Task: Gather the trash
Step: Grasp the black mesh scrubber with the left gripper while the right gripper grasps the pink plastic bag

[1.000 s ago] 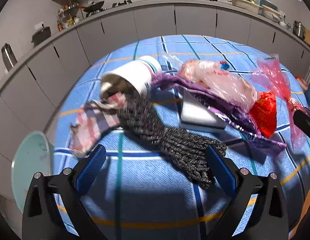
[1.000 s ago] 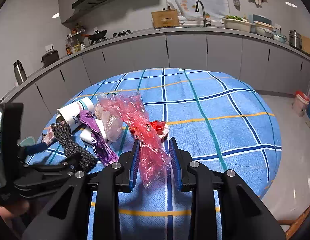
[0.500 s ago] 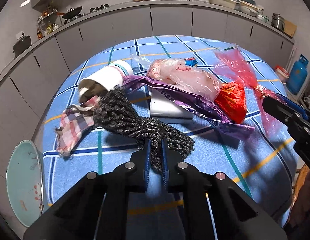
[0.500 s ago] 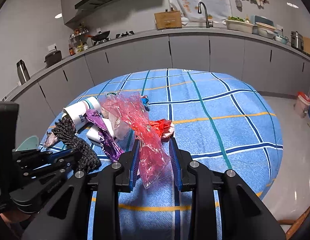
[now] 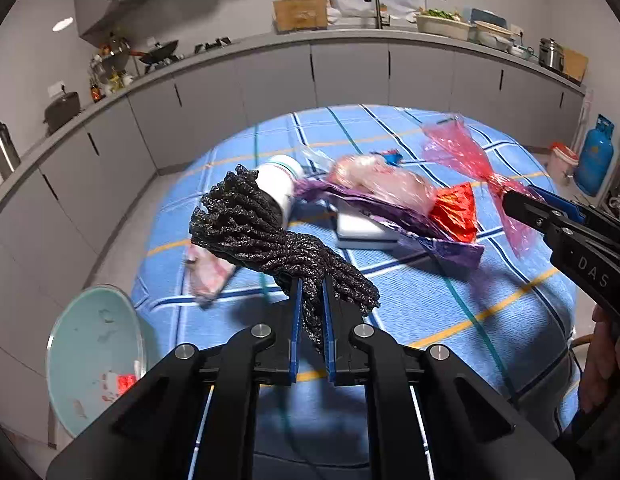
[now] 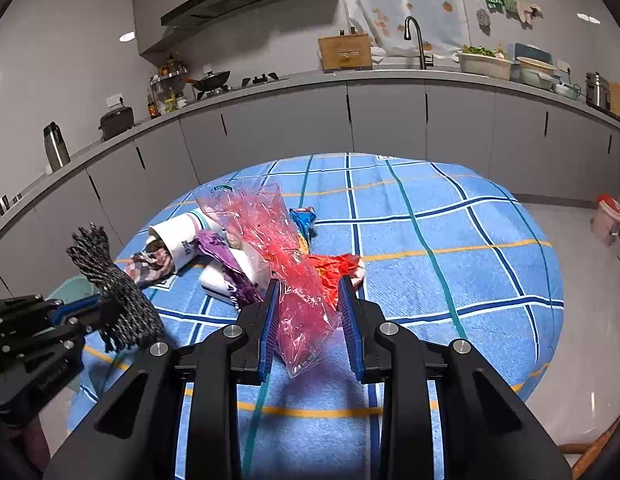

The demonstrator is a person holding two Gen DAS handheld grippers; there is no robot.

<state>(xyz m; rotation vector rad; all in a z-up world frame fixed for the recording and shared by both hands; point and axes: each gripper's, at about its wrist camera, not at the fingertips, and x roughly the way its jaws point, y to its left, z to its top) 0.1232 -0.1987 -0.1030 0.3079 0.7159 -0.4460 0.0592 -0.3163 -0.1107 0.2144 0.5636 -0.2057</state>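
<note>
My left gripper (image 5: 311, 300) is shut on a black-and-grey rope bundle (image 5: 266, 240) and holds it lifted above the table; the bundle also shows in the right wrist view (image 6: 114, 292). My right gripper (image 6: 310, 312) is shut on a crumpled pink plastic bag (image 6: 278, 248), which hangs between its blue pads; it also shows in the left wrist view (image 5: 466, 156). On the blue checked tablecloth (image 6: 450, 232) lie a tipped white cup (image 5: 280, 186), a purple wrapper (image 5: 394, 220), a white box (image 5: 362, 230), a red wrapper (image 5: 456, 212), a clear bag (image 5: 382, 180) and a plaid cloth (image 6: 146, 266).
A pale green trash bin (image 5: 94, 356) stands on the floor at the table's left edge, with scraps inside. Grey kitchen cabinets (image 6: 390, 120) curve behind the table. A blue gas cylinder (image 5: 594, 156) and a small bin (image 6: 608, 216) stand at the right.
My left gripper closed on the rope bundle and lifted it off the table toward me. The plaid cloth was left behind. My right gripper kept its hold on the pink bag and rose slightly.
</note>
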